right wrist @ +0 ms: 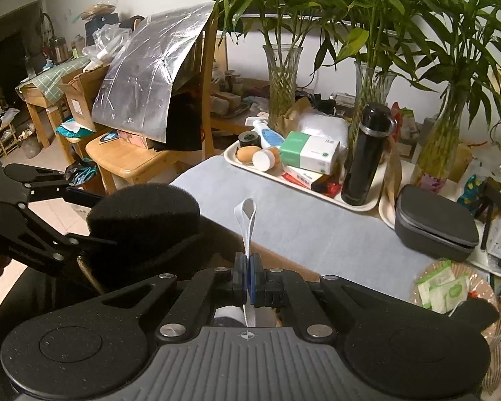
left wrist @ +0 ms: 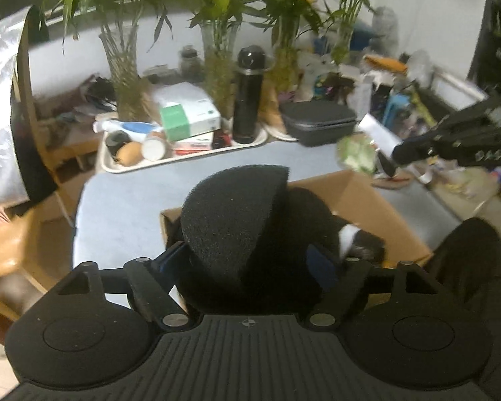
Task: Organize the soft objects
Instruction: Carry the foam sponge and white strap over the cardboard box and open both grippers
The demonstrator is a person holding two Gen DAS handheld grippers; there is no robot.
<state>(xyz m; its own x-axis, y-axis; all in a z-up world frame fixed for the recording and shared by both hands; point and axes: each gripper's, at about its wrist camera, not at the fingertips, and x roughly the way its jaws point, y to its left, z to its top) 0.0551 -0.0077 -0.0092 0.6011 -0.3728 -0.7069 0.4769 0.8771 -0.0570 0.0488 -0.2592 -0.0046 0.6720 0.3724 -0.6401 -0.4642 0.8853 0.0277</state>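
Black foam (left wrist: 233, 220) between open jaws

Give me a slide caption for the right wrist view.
Right tongs pinch a white ribbon loop over the cardboard box while the left tongs bracket a black foam piece.

A lived-in home room. Bamboo stalks in glass vases (right wrist: 283, 77) line the bench (right wrist: 304, 230) at twelve o'clock, behind a tray (right wrist: 237, 160) of toiletries and a black flask (right wrist: 367, 153). At ten o'clock stand a wooden chair (right wrist: 130, 160), a cardboard box (right wrist: 80, 97) and a cluttered side table (right wrist: 40, 100).
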